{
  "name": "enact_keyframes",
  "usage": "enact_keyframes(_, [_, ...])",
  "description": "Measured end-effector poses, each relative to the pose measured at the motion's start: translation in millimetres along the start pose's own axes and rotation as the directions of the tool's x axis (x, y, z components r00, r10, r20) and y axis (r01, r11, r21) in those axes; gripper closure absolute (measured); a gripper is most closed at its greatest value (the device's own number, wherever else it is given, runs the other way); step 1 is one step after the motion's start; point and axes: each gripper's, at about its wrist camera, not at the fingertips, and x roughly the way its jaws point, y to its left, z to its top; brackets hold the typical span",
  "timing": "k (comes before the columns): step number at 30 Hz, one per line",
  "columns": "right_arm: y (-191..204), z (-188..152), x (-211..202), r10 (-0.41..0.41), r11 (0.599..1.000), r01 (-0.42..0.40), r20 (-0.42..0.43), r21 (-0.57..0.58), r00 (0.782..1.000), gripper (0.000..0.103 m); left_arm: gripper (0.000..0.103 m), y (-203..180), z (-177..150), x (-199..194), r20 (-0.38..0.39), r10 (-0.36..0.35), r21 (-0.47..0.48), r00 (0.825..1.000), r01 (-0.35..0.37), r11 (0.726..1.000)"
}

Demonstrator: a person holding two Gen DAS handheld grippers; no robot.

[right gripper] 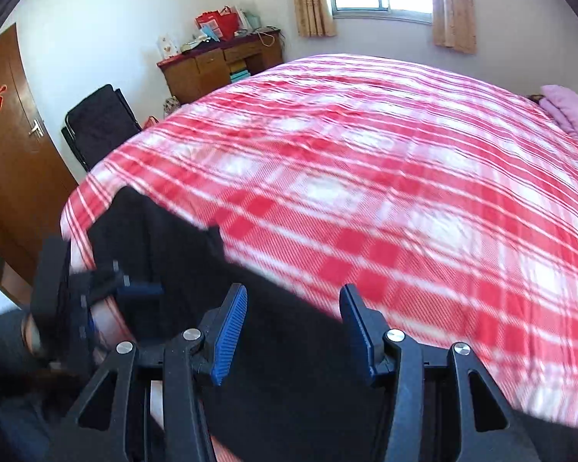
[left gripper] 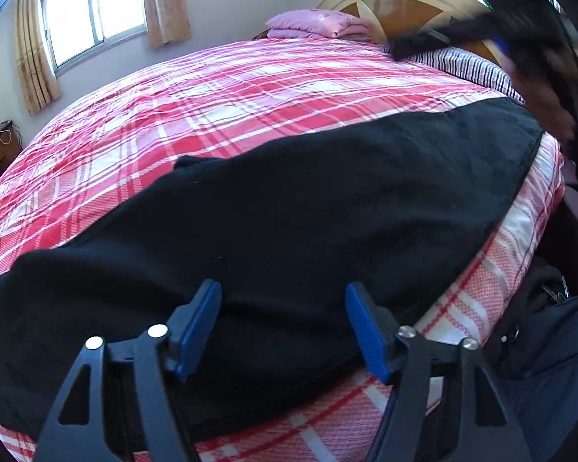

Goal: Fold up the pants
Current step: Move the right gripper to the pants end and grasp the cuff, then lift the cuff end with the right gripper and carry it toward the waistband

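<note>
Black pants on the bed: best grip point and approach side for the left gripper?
Grip the near hem edge of the black pants, coming from the bed's near side. The cloth lies flat there, its edge exposed against the plaid sheet, and the left gripper hovers open above it.

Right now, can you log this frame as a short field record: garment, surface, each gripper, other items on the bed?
garment: black pants spread flat along the near edge of the bed
surface: red and white plaid bedspread
left gripper: open, over the pants, nothing between its pads
right gripper: open, over the pants, gripping nothing
other items: folded pink bedding by the headboard; striped cloth beside it
fold: not yet started
</note>
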Motion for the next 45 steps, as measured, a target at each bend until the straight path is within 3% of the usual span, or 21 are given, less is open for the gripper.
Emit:
enact_keyframes(5, [12.5, 34.4, 48.3, 0.151, 0.986, -0.147, -0.047, 0.08, 0.987, 0.051, 0.031, 2.1, -2.9, -0.3, 0.026, -0.019, -0.005, 0.999, 0.019, 1.0])
enact_keyframes(8, [23.3, 45.8, 83.1, 0.202, 0.973, -0.189, -0.095, 0.133, 0.975, 0.051, 0.025, 0.3, -4.1, 1.5, 0.032, -0.033, -0.008, 0.999, 0.034, 0.999])
enact_keyframes(17, [35.4, 49.4, 140.1, 0.367, 0.904, -0.302, -0.186, 0.303, 0.912, 0.055, 0.022, -3.7, -8.2, 0.2, 0.045, -0.047, 0.017, 0.998, 0.047, 0.999])
enact_keyframes(22, [31.1, 39.1, 161.1, 0.408, 0.874, -0.3, -0.241, 0.383, 0.881, 0.077, 0.022, -4.0, -8.0, 0.4, 0.041, -0.052, 0.026, 0.998, 0.051, 0.998])
enact_keyframes(24, [27.3, 37.1, 159.6, 0.428, 0.859, -0.32, -0.218, 0.4, 0.877, 0.097, 0.022, -4.1, -7.5, 0.0, 0.037, -0.056, 0.034, 0.998, 0.055, 0.998])
enact_keyframes(26, [27.0, 38.6, 149.7, 0.46, 0.841, -0.368, -0.167, 0.396, 0.872, 0.098, 0.02, -4.3, -7.7, -1.3, 0.027, -0.053, 0.034, 0.998, 0.052, 0.998])
enact_keyframes(30, [44.4, 46.9, 126.1, 0.457, 0.86, -0.403, -0.118, 0.314, 0.882, 0.098, 0.02, -5.1, -8.2, -1.8, 0.029, -0.053, 0.038, 0.998, 0.052, 0.998])
enact_keyframes(32, [54.4, 50.4, 115.4, 0.428, 0.883, -0.393, -0.098, 0.256, 0.899, 0.098, 0.02, -5.0, -7.5, -1.2, 0.028, -0.052, 0.04, 0.998, 0.051, 0.998])
enact_keyframes(34, [58.4, 52.6, 116.0, 0.363, 0.916, -0.337, -0.091, 0.22, 0.927, 0.098, 0.02, -5.3, -8.3, -1.5, 0.029, -0.053, 0.039, 0.998, 0.052, 0.998])
enact_keyframes(36, [52.6, 52.5, 128.3, 0.246, 0.956, -0.218, -0.131, 0.197, 0.96, 0.098, 0.02, -6.6, -9.0, -2.7, 0.027, -0.051, 0.044, 0.998, 0.05, 0.998])
enact_keyframes(45, [34.7, 43.7, 155.6, 0.262, 0.942, -0.216, -0.158, 0.256, 0.952, 0.098, 0.019, -5.9, -7.7, -4.1, 0.02, -0.053, 0.057, 0.998, 0.052, 0.997])
